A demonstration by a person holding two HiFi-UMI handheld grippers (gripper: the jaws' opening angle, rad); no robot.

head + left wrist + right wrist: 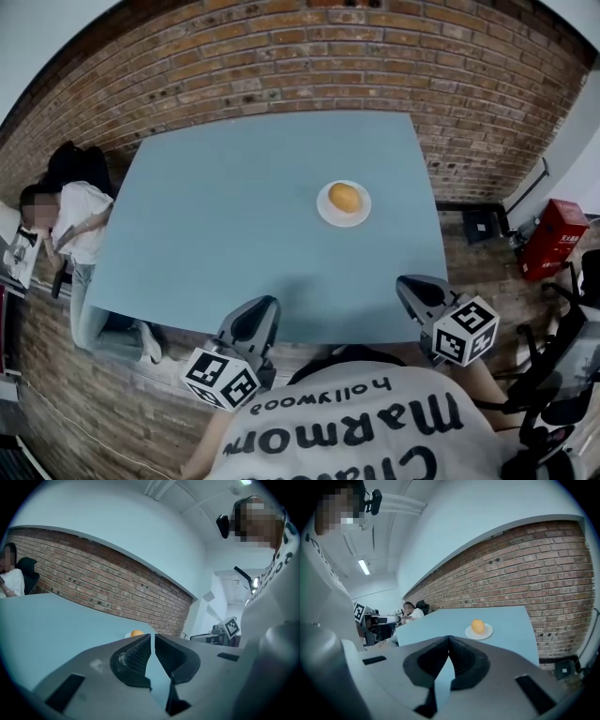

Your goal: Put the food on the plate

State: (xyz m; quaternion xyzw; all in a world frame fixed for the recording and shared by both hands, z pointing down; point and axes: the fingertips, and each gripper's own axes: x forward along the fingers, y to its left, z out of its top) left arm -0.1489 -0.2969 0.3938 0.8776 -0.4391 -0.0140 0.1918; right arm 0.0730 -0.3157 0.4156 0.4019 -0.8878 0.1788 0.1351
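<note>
An orange-yellow piece of food (345, 197) lies on a small white plate (325, 212) right of centre on the blue table (234, 216). Both grippers hang at the table's near edge, close to my body and well short of the plate. My left gripper (265, 304) is shut with nothing in it, and so is my right gripper (409, 283). In the left gripper view the food (137, 633) peeps over the closed jaws of the left gripper (153, 636). In the right gripper view the food (477, 626) and plate (488, 633) lie ahead, to the right of the right gripper (449, 638).
A person (73, 225) sits at the table's left side. A brick wall (375, 66) runs behind the table and brick floor surrounds it. A red box (553, 236) and a dark stand (483, 225) are on the floor to the right.
</note>
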